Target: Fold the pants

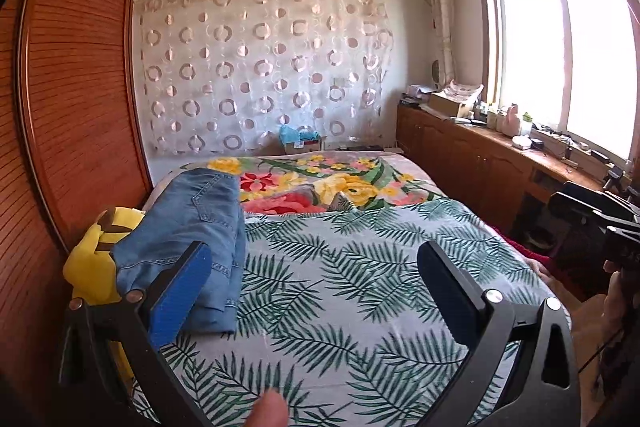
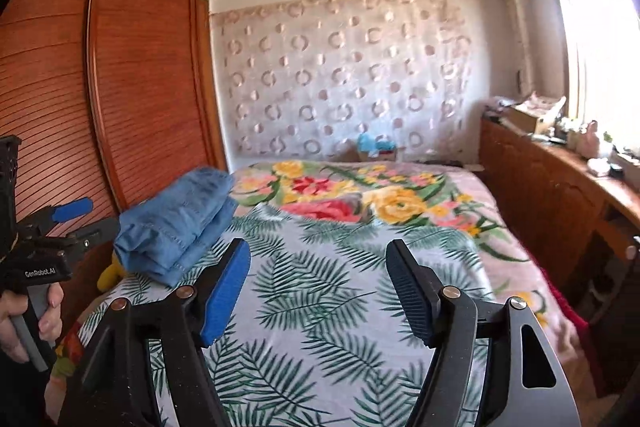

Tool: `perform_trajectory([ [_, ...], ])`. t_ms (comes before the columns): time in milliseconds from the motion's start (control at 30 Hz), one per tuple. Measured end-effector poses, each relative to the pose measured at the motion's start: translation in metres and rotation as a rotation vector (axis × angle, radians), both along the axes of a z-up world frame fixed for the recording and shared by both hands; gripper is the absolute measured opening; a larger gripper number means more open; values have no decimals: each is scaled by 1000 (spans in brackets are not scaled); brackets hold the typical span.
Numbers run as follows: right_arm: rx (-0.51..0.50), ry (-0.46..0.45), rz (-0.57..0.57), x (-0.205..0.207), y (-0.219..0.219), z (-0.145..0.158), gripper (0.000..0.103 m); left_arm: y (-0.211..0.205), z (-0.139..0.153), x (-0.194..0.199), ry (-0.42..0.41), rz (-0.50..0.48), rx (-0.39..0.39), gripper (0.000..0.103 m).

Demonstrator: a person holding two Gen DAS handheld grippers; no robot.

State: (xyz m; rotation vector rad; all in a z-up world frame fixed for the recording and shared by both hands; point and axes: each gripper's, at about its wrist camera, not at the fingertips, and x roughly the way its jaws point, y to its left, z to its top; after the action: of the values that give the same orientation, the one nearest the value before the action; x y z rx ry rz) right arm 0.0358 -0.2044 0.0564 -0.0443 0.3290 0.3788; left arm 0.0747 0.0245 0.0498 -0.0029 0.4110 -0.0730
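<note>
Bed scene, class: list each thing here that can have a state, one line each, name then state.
jeans: folded, lying at the bed's left edge, not gripped.
left gripper: open, nothing between its fingers.
right gripper: open, nothing between its fingers.
leaf-print sheet: spread flat over the bed.
wardrobe doors: shut.
yellow plush toy: partly under the jeans.

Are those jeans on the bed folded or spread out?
Folded. The jeans lie as a compact stack of layers by the bed's edge, hems doubled at the near end.
</note>
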Motion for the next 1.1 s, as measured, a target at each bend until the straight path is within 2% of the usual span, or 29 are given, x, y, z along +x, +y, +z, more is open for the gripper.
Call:
perform_trajectory([
  [300, 3, -24, -36, -29, 3, 2, 72, -13, 5, -14, -25, 5, 5, 103],
  [533, 8, -19, -36, -31, 10, -2, 72, -12, 6, -15, -25, 4, -17, 103],
  [1100, 10, -18, -39, -19, 3, 0, 72, -8, 1, -11, -3, 11, -17, 103],
])
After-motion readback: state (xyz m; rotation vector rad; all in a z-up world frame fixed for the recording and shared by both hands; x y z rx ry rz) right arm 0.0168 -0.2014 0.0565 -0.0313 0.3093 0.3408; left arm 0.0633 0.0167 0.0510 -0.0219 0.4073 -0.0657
